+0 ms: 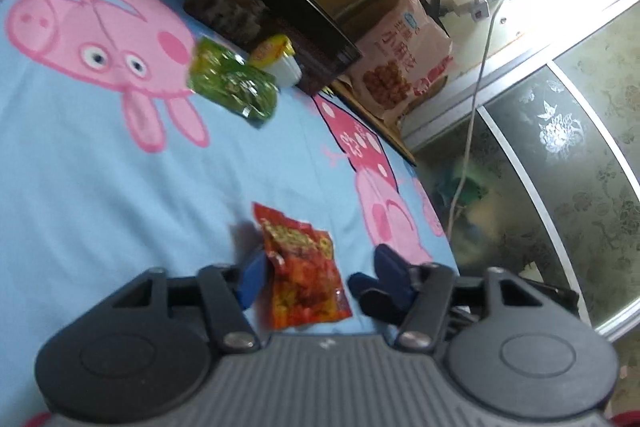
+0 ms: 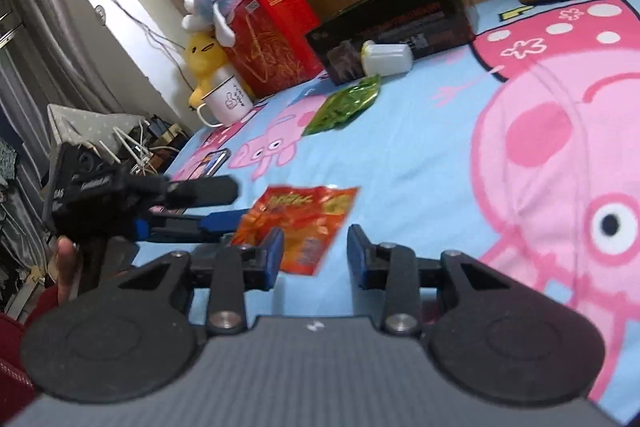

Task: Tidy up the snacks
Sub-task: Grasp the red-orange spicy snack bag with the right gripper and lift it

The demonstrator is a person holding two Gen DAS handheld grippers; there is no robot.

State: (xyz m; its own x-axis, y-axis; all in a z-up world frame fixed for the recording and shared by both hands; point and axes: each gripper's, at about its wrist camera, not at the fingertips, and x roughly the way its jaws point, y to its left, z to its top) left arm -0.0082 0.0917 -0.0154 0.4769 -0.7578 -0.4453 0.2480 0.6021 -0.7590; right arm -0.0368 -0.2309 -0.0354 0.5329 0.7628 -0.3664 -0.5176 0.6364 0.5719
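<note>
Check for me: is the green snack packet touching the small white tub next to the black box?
Cannot tell. In the left wrist view the green packet overlaps the white tub; in the right wrist view its top corner sits just below the tub, with no plain gap or contact.

A crinkled red-orange snack packet (image 1: 306,269) lies flat on the blue cartoon-pig bedsheet (image 1: 100,195), while a shiny green snack packet (image 1: 232,83) lies farther off beside a small white lidded cup (image 1: 282,61).
</note>
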